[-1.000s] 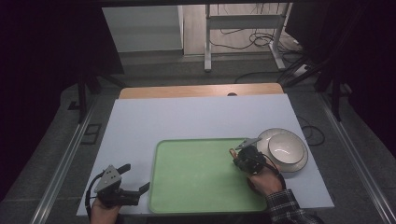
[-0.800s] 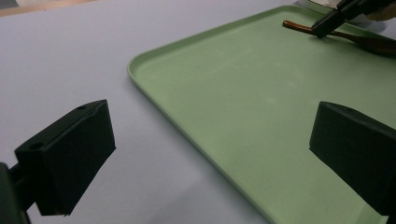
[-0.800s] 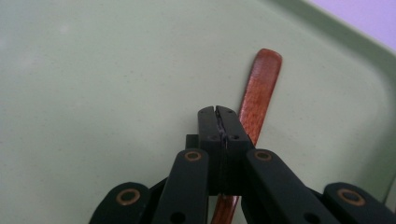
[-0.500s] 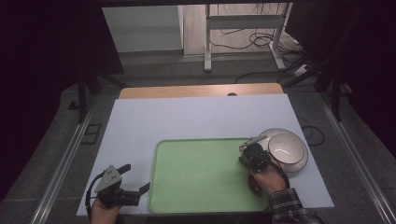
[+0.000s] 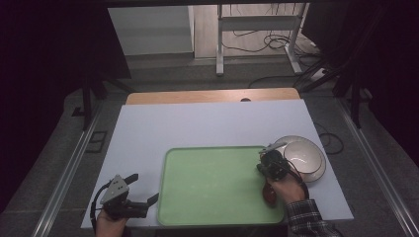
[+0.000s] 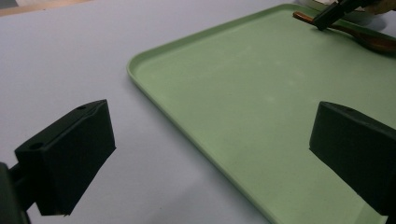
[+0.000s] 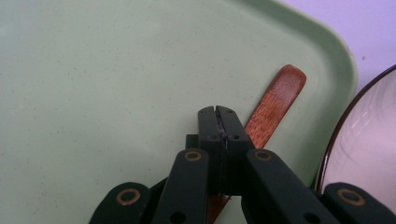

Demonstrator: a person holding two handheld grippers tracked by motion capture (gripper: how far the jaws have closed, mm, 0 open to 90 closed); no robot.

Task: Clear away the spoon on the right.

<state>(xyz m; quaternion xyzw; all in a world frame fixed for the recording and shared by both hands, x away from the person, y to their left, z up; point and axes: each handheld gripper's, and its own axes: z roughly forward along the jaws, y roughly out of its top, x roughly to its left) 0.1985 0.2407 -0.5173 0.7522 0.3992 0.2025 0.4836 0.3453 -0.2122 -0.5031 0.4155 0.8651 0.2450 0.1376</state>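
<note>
Now, right gripper (image 7: pixel 218 112) clenched, jaws together, wooden spoon (image 7: pixel 275 105) underneath, on green tray (image 7: pixel 93 84).

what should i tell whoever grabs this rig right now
Right hand-held gripper: jaws shut, over the wooden spoon; whether they pinch its handle or just rest on it is unclear.
Left hand-held gripper: open, holding nothing, at the near left of the table beside the tray.
Spoon lies in the tray along its right edge, handle pointing toward the far side. Bowl sits on the table just right of the tray, with nothing visible in it.
Done: the spoon is on the tray.
Left, probably: check the spoon, then bring the bowl over.
</note>
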